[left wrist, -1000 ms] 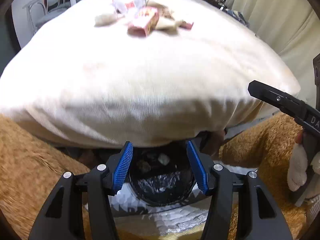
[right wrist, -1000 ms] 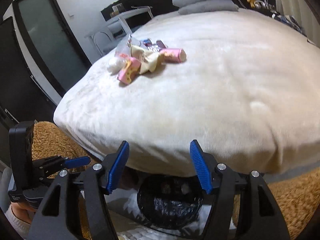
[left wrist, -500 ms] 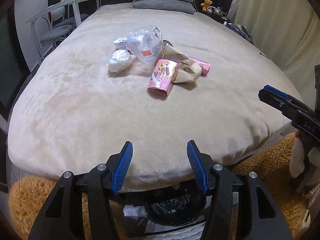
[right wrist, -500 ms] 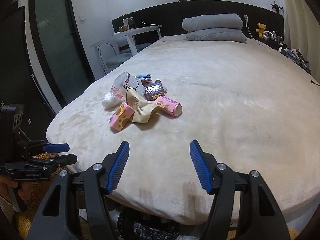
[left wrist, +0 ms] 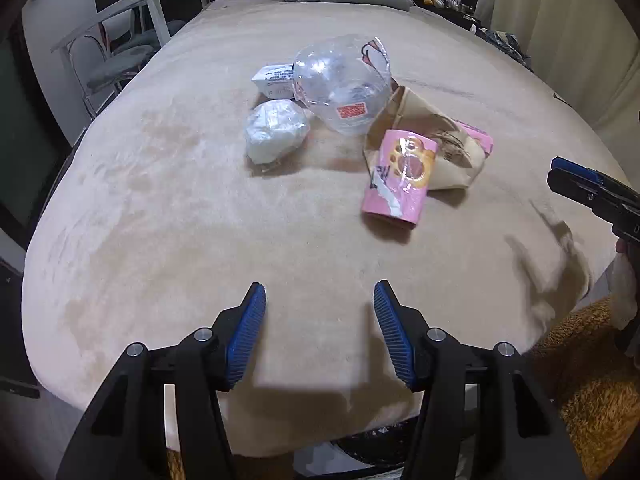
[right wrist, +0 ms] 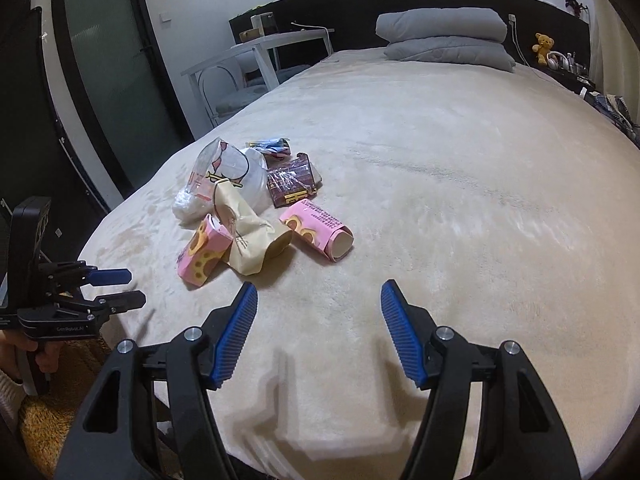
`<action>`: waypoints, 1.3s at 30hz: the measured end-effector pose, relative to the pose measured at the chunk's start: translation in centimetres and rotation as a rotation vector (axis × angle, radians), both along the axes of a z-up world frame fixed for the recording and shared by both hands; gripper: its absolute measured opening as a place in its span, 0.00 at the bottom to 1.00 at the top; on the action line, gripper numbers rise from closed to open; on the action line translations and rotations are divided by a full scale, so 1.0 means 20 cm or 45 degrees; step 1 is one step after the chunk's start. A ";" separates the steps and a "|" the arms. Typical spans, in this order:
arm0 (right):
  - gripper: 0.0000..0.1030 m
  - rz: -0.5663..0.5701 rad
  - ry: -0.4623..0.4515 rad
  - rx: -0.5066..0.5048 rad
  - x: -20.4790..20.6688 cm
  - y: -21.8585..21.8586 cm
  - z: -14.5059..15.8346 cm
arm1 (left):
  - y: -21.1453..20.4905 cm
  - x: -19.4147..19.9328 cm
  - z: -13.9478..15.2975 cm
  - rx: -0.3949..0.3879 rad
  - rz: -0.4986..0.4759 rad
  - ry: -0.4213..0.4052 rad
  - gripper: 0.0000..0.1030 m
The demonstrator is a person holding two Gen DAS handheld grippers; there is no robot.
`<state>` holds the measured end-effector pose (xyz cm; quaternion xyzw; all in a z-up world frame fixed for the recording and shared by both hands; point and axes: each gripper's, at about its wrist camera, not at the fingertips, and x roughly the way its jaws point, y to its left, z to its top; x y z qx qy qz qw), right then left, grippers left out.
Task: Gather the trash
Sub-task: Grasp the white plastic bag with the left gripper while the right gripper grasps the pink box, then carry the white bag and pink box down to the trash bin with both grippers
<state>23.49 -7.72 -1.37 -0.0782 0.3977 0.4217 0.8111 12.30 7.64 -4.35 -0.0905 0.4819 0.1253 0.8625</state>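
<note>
A heap of trash lies on the beige bed (left wrist: 168, 216): a pink snack box (left wrist: 398, 178), a tan paper bag (left wrist: 444, 136), a clear plastic bag (left wrist: 340, 84), a white wad (left wrist: 276, 130) and a small white carton (left wrist: 274, 78). The right wrist view shows the same pink box (right wrist: 204, 254), a second pink wrapper (right wrist: 316, 230), a brown wrapper (right wrist: 292, 184) and the paper bag (right wrist: 248, 236). My left gripper (left wrist: 320, 300) hangs open over the bed's near edge, short of the heap. My right gripper (right wrist: 318, 300) is opening, with nothing between its fingers.
A black-lined bin (left wrist: 372, 444) peeks out under the bed's near edge. A brown shaggy rug (left wrist: 592, 392) covers the floor. Grey pillows (right wrist: 444, 36) lie at the headboard, a white desk with chairs (right wrist: 256, 60) stands to the left, and a dark door (right wrist: 104, 92) is beyond.
Both grippers have lifted from over the bin and travelled forward over the bed, toward the heap. The trash now appears larger and nearer. Neither gripper holds anything.
</note>
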 end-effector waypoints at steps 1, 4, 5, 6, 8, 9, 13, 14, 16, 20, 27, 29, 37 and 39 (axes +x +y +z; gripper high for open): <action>0.63 0.011 0.016 -0.011 0.03 0.02 -0.01 | 0.02 0.02 -0.01 0.009 0.006 0.002 0.54; 0.63 0.031 0.039 -0.038 0.09 0.08 -0.05 | 0.08 0.08 -0.03 0.005 0.012 0.003 0.54; 0.63 0.044 0.040 -0.049 0.11 0.10 -0.06 | 0.10 0.09 -0.03 0.008 0.019 0.007 0.54; 0.63 0.053 0.035 -0.061 0.12 0.13 -0.07 | 0.13 0.11 -0.03 0.003 0.030 0.011 0.54; 0.63 0.072 0.025 -0.081 0.15 0.17 -0.09 | 0.18 0.14 -0.04 -0.009 0.037 0.015 0.54; 0.63 0.075 0.011 -0.095 0.17 0.19 -0.09 | 0.19 0.15 -0.04 -0.009 0.040 0.017 0.54; 0.63 0.117 -0.014 -0.128 0.23 0.26 -0.12 | 0.25 0.22 -0.04 -0.019 0.017 -0.004 0.54; 0.63 0.131 -0.017 -0.132 0.24 0.27 -0.13 | 0.26 0.23 -0.04 -0.015 0.008 -0.009 0.55; 0.63 0.158 -0.014 -0.133 0.26 0.30 -0.14 | 0.29 0.27 -0.03 -0.018 -0.007 -0.023 0.58; 0.63 0.207 -0.019 -0.143 0.29 0.35 -0.18 | 0.32 0.35 -0.03 -0.008 -0.042 -0.043 0.59; 0.63 0.284 -0.019 -0.121 0.33 0.43 -0.19 | 0.32 0.44 -0.04 0.051 -0.113 -0.050 0.59; 0.57 0.292 -0.030 -0.117 0.34 0.43 -0.20 | 0.33 0.46 -0.05 0.053 -0.121 -0.053 0.58; 0.36 0.234 -0.029 -0.088 0.39 0.38 -0.19 | 0.35 0.43 -0.03 0.038 -0.119 -0.087 0.44; 0.36 0.208 -0.023 -0.069 0.39 0.35 -0.17 | 0.37 0.41 -0.02 0.029 -0.103 -0.098 0.44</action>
